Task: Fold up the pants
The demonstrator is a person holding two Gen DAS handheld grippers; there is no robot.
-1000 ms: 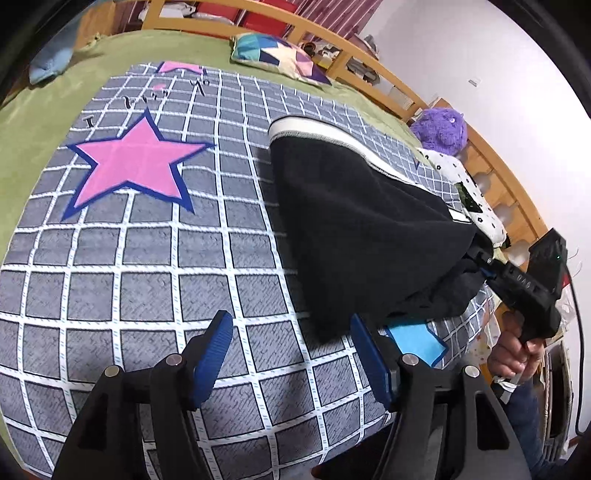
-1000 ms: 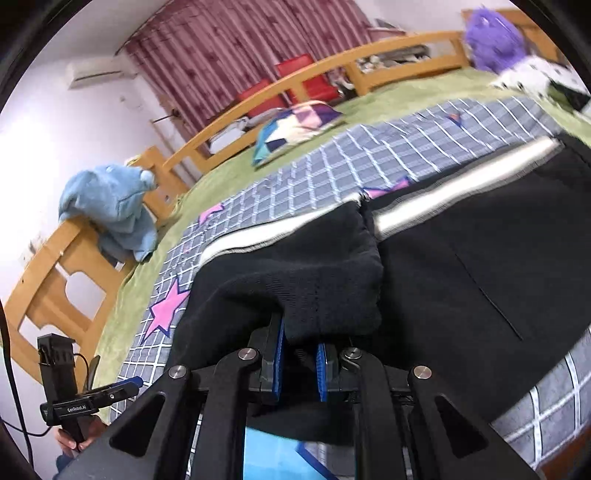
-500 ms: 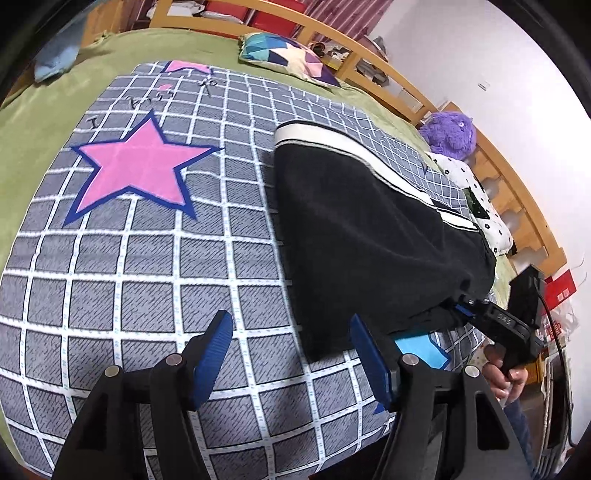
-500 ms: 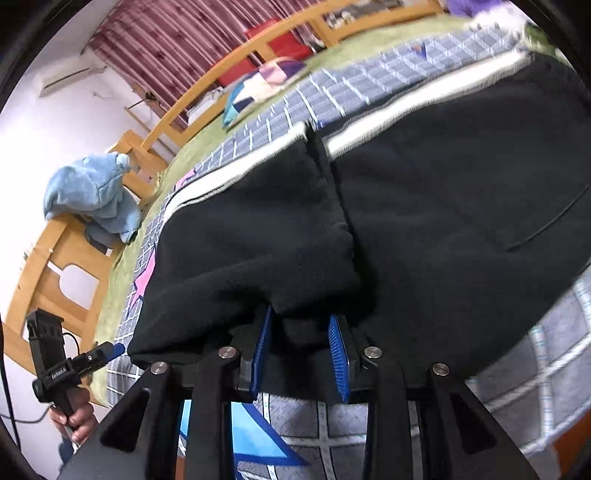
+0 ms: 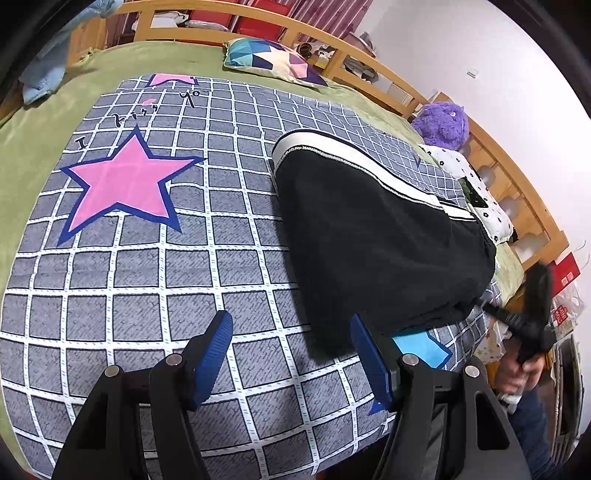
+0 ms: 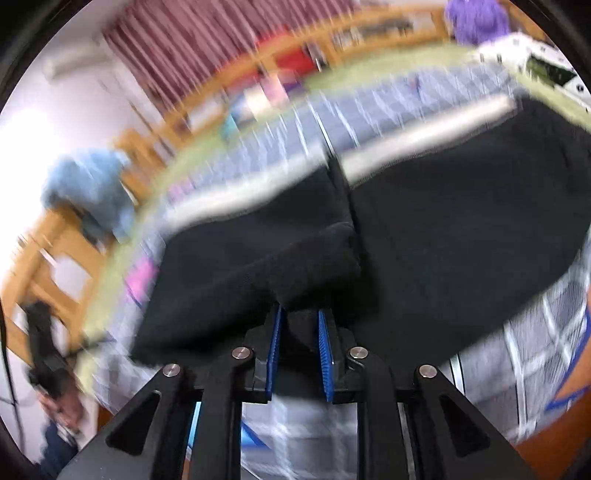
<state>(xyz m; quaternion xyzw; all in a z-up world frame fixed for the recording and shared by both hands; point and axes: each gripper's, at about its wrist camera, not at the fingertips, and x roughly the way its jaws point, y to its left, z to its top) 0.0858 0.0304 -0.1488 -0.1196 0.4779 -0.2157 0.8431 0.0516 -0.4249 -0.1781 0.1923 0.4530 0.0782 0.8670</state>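
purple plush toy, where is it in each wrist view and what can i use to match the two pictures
Left wrist view: the purple plush toy sits upper right, by the wooden bed rail, beyond the black pants.
Right wrist view: it is at the top right edge, blurred, beyond the pants.
Shared landmark: the pants' white side stripe.

Spread wide over the near edge of a grey, white-gridded bedspread (image 5: pixel 155 266): blue-padded left gripper (image 5: pixel 291 354), gripping nothing. Just beyond its right finger, black folded pants with a white side stripe (image 5: pixel 373 236), lying toward the bedspread's right edge. Left of them, a large pink star outlined in navy (image 5: pixel 122 184). Off the right edge, blurred: black right gripper (image 5: pixel 532 314). At the far edge, a patchwork pillow (image 5: pixel 273 61) and a purple plush toy (image 5: pixel 443 123).
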